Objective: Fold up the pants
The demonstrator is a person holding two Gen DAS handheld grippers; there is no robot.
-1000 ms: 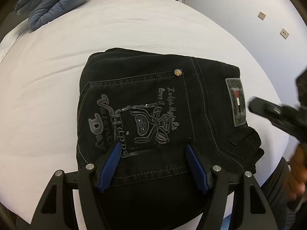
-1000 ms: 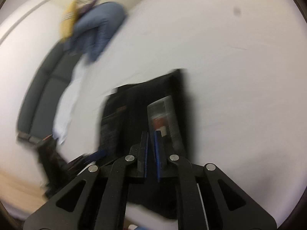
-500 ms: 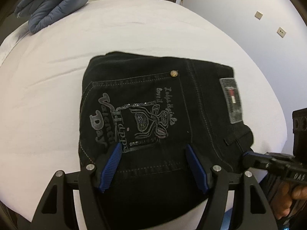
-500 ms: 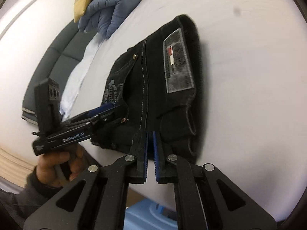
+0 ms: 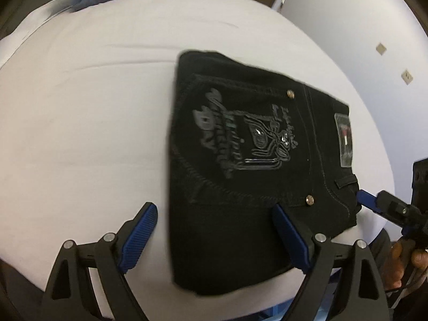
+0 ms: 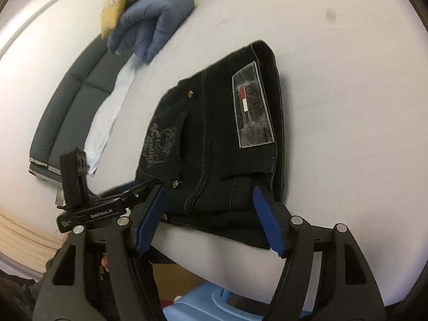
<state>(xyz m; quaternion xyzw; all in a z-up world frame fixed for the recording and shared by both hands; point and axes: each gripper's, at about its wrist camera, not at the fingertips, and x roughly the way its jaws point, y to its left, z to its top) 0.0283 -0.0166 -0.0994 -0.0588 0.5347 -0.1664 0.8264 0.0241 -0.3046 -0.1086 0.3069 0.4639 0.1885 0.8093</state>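
2 grippers, left [image 5: 214, 230] and right [image 6: 207, 218], are opening, holding nothing, over the folded pants [image 5: 248, 176] at the bed's [image 5: 93, 133] near edge.

Bare white sheet [image 5: 88, 133] lies open around the folded pants [image 5: 248, 176]; blue quilt [image 6: 157, 21] sits well apart.

Your folded pants [image 5: 256, 176] lie on the bed [image 5: 88, 123] near its front edge, the blanket [image 6: 155, 24] far behind them.
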